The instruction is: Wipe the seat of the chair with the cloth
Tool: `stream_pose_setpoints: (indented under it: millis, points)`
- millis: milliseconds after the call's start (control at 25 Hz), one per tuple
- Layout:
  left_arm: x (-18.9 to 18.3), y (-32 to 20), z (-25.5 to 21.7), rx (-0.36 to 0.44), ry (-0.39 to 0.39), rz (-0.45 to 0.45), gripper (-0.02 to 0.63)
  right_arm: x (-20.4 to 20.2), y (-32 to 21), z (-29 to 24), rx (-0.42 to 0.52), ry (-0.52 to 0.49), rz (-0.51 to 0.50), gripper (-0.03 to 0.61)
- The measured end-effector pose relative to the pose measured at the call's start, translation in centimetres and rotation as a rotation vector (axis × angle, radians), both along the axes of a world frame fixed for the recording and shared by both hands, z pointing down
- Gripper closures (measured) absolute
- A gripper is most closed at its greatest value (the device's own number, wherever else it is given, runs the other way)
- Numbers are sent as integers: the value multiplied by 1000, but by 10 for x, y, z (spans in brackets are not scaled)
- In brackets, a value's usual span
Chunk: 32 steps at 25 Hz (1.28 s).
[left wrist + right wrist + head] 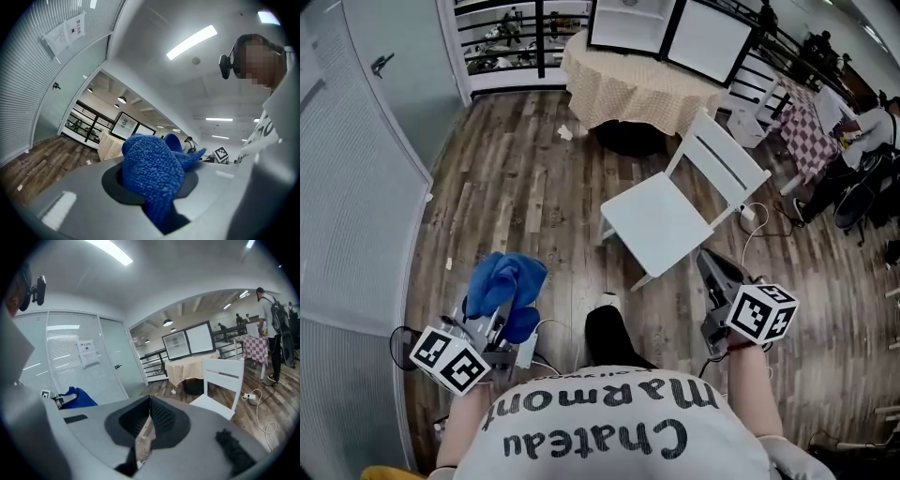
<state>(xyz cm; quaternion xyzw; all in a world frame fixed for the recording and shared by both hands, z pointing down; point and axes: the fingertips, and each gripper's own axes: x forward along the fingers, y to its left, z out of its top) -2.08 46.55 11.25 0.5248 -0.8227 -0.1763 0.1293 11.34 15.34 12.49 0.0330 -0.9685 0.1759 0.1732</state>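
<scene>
Left gripper is clamped on the blue cloth, right gripper pinched closed with nothing in it, white chair just ahead of it.

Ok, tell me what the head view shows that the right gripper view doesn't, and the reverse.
Only the head view: the wearer's printed shirt and leg, and the marker cube on the right gripper. Only the right gripper view: its jaws meeting at the tips with nothing between them, a notice on the glass wall, and a standing person with a backpack. Both: the white chair, the blue cloth in the left gripper, and the beige-covered table.
</scene>
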Motion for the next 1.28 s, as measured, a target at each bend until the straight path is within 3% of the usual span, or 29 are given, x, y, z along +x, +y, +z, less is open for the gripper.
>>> stream_pose_setpoints:
  millis: [280, 520, 800, 1000, 1280]
  points:
    - [-43, -34, 15, -12, -4, 62, 528, -78, -19, 18, 22, 24, -72, 563]
    - [-109, -95, 24, -30, 30, 147, 528, -149, -70, 22, -3, 24, -64, 563]
    - [-189, -167, 24, -25, 49, 181, 529, -207, -154, 1, -51, -76, 76, 563]
    - [-229, -218, 17, -31, 25, 267, 528, -216, -187, 3, -87, -107, 176, 563]
    - [-289, -304, -2, -24, -43, 508, 528, -192, -232, -1, -86, -166, 480, 563]
